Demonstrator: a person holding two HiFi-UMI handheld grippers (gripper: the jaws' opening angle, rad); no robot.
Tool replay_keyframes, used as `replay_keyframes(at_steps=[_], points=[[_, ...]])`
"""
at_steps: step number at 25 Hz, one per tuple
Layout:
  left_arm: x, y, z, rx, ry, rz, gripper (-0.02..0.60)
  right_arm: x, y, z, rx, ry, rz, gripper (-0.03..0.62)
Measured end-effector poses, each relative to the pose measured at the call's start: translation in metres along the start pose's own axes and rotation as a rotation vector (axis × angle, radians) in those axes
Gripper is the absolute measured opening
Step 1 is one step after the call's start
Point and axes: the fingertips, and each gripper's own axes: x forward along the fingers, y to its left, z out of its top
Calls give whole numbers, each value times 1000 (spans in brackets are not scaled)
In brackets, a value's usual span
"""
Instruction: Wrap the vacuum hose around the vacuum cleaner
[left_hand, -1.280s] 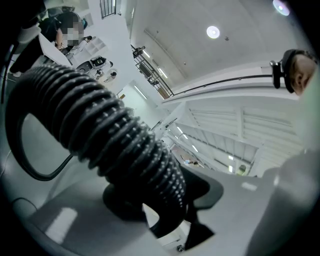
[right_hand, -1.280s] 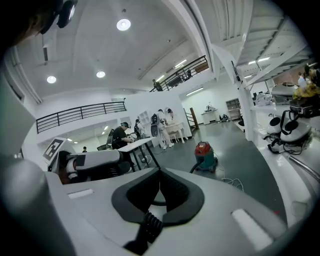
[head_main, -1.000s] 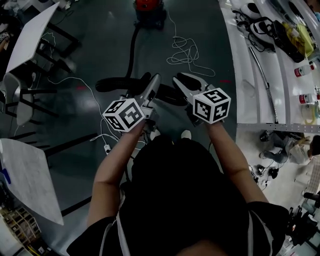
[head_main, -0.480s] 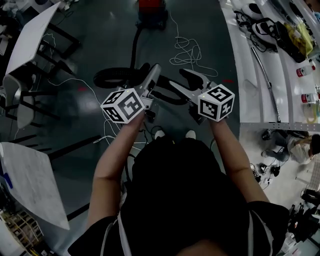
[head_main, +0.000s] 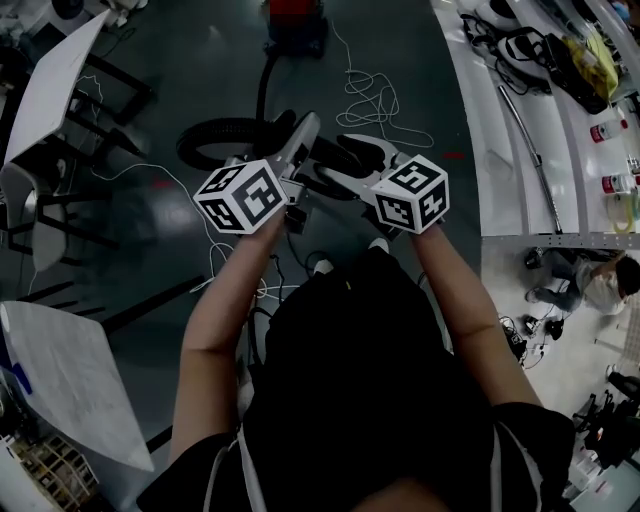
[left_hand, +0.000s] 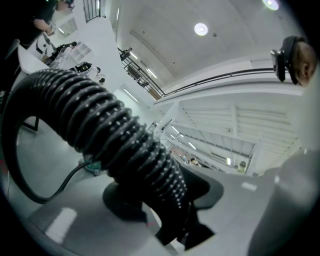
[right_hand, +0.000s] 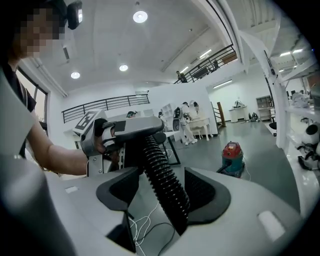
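The red vacuum cleaner stands on the dark floor far ahead, and it also shows as the small red vacuum cleaner in the right gripper view. Its black ribbed hose runs back from it and loops in front of me. My left gripper is shut on the hose, which is pinched between its dark pads. Close beside it, my right gripper has its jaws opening. The hose passes between its pads with a gap on each side.
A tangled white cable lies on the floor right of the hose. White tables and a chair stand at the left, another white table at the lower left. A long white bench with gear lines the right side.
The right gripper's jaws have spread off the hose and it has shifted slightly left toward the left gripper. The left gripper keeps its hold, and the hose loop sits a little higher.
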Motion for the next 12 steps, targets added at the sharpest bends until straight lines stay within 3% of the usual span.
replay_keyframes(at_steps=[12], points=[[67,-14,19,80,60,10,204,14,-48,40,-147,14,31,270]])
